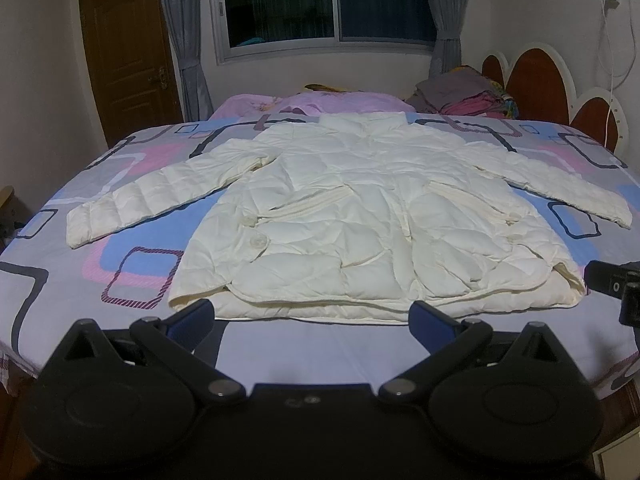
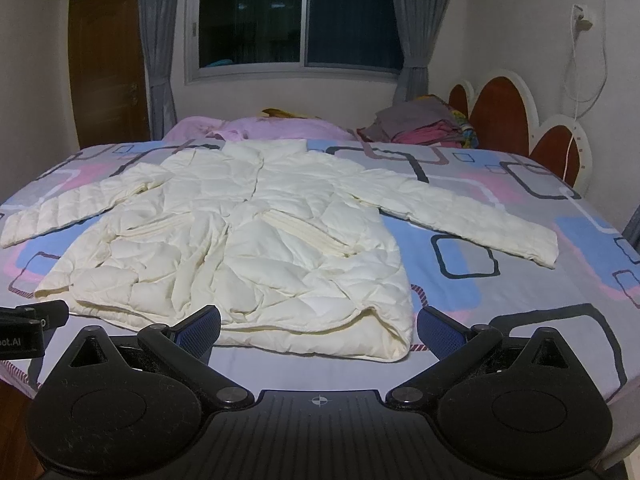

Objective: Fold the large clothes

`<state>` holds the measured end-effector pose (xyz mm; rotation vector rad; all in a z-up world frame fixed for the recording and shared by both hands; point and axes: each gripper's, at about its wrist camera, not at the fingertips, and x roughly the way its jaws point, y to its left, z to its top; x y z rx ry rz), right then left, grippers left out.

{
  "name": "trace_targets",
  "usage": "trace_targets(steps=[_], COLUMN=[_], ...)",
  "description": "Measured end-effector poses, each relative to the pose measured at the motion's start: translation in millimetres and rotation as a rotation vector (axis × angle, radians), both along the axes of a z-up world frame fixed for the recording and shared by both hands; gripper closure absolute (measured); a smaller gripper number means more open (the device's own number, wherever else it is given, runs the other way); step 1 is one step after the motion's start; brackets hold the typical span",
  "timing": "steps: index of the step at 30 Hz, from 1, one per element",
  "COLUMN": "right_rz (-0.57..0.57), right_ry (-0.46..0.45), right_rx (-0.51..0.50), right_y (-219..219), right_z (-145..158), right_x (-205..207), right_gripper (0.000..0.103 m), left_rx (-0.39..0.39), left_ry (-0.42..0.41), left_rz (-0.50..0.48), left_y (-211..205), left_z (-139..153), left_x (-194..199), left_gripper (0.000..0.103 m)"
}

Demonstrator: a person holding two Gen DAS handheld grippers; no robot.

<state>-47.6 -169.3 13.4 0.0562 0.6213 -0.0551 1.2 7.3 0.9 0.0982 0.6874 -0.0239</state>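
A cream quilted puffer jacket [image 1: 352,216] lies flat, front up, on the patterned bed, both sleeves spread out to the sides, collar at the far end. It also shows in the right wrist view [image 2: 248,248]. My left gripper [image 1: 314,320] is open and empty, hovering just short of the jacket's near hem. My right gripper [image 2: 320,330] is open and empty, above the hem's near right corner. Part of the right gripper [image 1: 616,288] shows at the right edge of the left wrist view, and part of the left gripper [image 2: 28,328] at the left edge of the right wrist view.
The bed sheet [image 1: 72,280] has blue, pink and grey squares. A pink blanket [image 1: 320,102] and a pile of clothes [image 1: 464,96] lie at the far end by the headboard [image 1: 544,80]. A window [image 1: 328,0] and a wooden door [image 1: 128,48] are behind.
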Motion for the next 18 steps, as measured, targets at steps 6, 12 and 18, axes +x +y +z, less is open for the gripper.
trace_targets(steps=[6,12,18], right_rz=[-0.011,-0.059,-0.096], right_ry=[-0.002,-0.011,-0.019], right_rx=[0.001,-0.010,-0.015], right_y=[-3.1,-17.5,-26.2], right_z=[-0.5,-0.6,0.1], right_x=[6.3,32.4,61.9], right_gripper=[0.000,0.000,0.000], left_rx=[0.006,0.032,0.028], left_ry=[-0.005,-0.042,-0.050], left_rz=[-0.015,-0.039,-0.072], left_y=[-1.5,-7.5,-13.2], left_z=[0.5,6.3,6.2], left_x=[7.6,37.1,75.6], left_gripper=[0.000,0.000,0.000])
